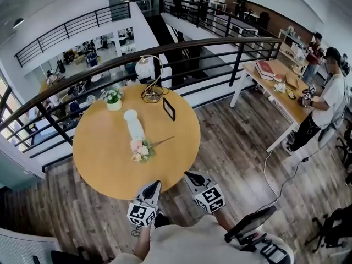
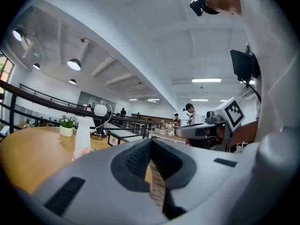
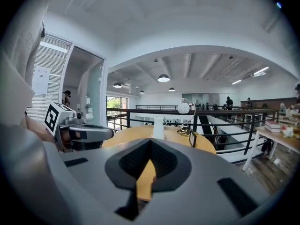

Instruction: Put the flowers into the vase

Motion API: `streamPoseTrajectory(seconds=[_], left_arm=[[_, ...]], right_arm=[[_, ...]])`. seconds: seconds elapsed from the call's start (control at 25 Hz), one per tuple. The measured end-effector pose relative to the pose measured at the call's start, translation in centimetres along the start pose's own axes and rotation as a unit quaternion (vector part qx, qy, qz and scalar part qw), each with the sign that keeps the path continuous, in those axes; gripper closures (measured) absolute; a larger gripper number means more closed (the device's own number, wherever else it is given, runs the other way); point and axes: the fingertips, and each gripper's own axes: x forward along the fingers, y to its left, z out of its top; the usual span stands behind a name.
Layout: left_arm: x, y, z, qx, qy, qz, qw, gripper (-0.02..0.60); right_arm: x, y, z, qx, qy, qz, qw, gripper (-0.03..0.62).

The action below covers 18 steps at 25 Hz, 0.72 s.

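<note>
The person wears a light shirt. The left gripper and right gripper are grey and black. Each has a cube with black-and-white squares.

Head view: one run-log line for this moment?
flowers: lying on table by vase | vase: upright | left gripper: jaws shut, empty, near table edge | right gripper: jaws shut, empty
</note>
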Motion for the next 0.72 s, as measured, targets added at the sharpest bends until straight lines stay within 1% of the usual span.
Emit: streamPoseTrajectory(seconds=[0.12, 0.4, 0.56, 0.72], left_arm=[[0.5, 3.1, 1.0, 0.003, -0.005, -0.006, 1.0000, 0.575], [1.5, 10.3, 3.1, 0.013, -0.018, -0.004, 0.9997, 0.575], [1.1, 12.6, 3.5, 0.009, -0.018, -0.005, 0.9998, 0.575], [1.3, 13.7, 3.2, 0.005, -0.017, -0.009, 0.9998, 0.575]], right_arm=[[2.9, 0.3, 1.4, -0.006, -0.001, -0.004, 1.000, 0.585], [9.8, 0.8, 4.4, -0.025, -0.006, -0.001, 1.000, 0.585], [12.2, 1.9, 5.5, -0.030, -0.004, 0.002, 1.000, 0.585], [13.4, 2.4, 5.4, -0.034, 0.000, 0.004, 0.999, 0.585]])
